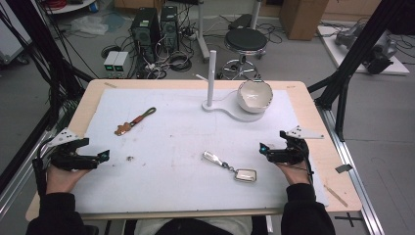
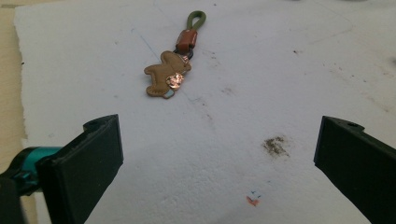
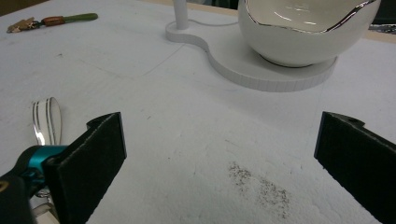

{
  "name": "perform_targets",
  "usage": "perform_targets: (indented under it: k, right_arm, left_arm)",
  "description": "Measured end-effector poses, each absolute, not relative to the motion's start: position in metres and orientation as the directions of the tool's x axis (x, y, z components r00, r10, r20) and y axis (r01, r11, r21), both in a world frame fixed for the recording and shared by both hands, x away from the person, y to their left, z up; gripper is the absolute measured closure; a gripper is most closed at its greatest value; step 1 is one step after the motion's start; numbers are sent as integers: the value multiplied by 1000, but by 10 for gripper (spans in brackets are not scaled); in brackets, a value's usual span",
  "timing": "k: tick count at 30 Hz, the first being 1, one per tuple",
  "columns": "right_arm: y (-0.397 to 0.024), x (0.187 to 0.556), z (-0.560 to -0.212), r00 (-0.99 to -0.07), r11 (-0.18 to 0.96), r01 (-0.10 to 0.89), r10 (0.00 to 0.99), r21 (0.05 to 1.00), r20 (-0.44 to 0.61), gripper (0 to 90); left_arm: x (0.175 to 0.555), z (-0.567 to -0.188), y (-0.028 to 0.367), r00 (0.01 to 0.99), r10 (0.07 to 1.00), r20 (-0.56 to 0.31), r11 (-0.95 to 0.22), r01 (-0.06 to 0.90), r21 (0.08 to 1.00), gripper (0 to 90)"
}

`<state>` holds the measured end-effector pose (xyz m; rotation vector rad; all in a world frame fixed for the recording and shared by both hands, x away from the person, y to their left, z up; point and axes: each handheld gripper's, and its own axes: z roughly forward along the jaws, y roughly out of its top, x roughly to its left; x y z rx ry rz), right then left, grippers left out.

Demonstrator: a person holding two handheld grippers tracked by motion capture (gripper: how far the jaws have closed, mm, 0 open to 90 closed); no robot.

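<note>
Two keychains lie on the white sheet in the high view — a brown leather one with a green loop well left of the white post stand, a silver one with a clear tag in front of that stand. The left gripper rests far left of the stand, the right gripper just right of the silver keychain; both hold nothing.

In the left gripper view, wide-spread jaws frame bare sheet, the brown keychain ahead.

In the right gripper view, jaws gape empty — the silver keychain's strap just outside the left jaw, the white bowl on the stand's base ahead.
</note>
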<state>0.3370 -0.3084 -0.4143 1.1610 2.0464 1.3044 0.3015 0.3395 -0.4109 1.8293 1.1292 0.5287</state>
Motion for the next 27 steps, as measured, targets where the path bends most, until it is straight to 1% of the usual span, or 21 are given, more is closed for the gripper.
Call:
perform_targets:
  k: [19,27]
  right_arm:
    - [-310,336,-417,-557,190,416,826,889,85,11]
    - [-313,335,-418,-550,170,419,829,892,100,11]
  left_arm:
    - [303,-413,339,486,871,-73,-201,489,849,17]
    - [308,-413,332,504,860,-79,-221,508,832,17]
